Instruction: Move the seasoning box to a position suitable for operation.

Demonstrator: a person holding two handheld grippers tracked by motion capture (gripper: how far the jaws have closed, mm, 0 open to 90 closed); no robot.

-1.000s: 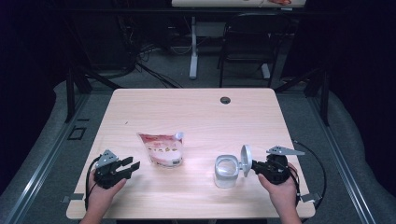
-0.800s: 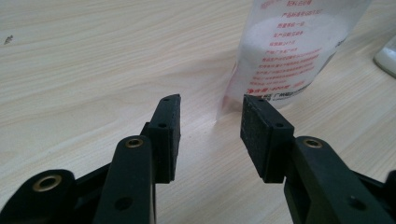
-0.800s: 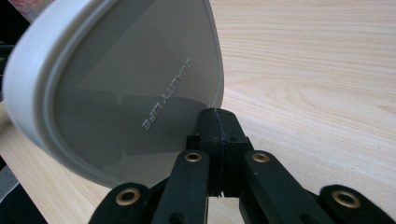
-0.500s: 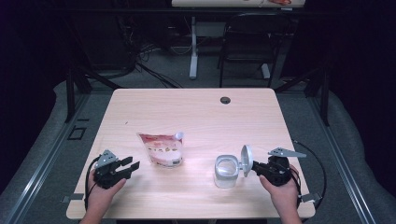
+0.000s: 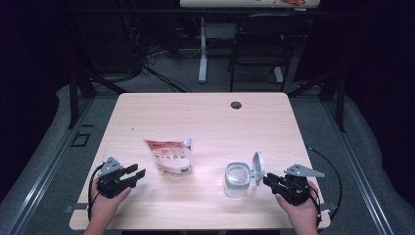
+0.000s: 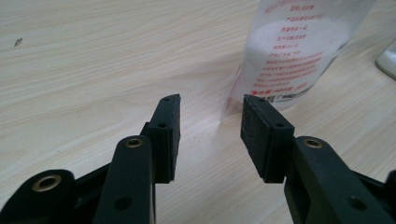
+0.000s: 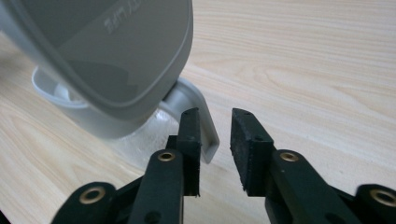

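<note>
Now the right claw (image 7: pixel 215 116) has just been opening its jaws: it stands released just behind the clear plastic container with a hinged grey lid (image 5: pixel 238 178), and nothing lies between its pads. In the earlier high views the same claw sat tight against the raised lid (image 5: pixel 258 166); here the lid stands upright on its own, swung open, its small grey tab (image 7: pixel 205 126) just beside the left pad in the right gripper view, touching or nearly so, I cannot tell which. That reads as the lid-opening step being done, with the container's mouth free for filling.

The container rests near the front edge of the pale wooden surface (image 5: pixel 205 117), toward its right corner. The person's right hand (image 5: pixel 299 211) holds the claw low over that front edge.

Farther out, the left claw (image 5: pixel 138 172) hangs released as well, jaws spread and empty, near the front left corner. Just beyond its pads stands the clear pouch with red print and white contents (image 6: pixel 292 51), near the middle of the front half of the surface, well apart from the container. The pouch looks to be the next thing to grasp.
</note>
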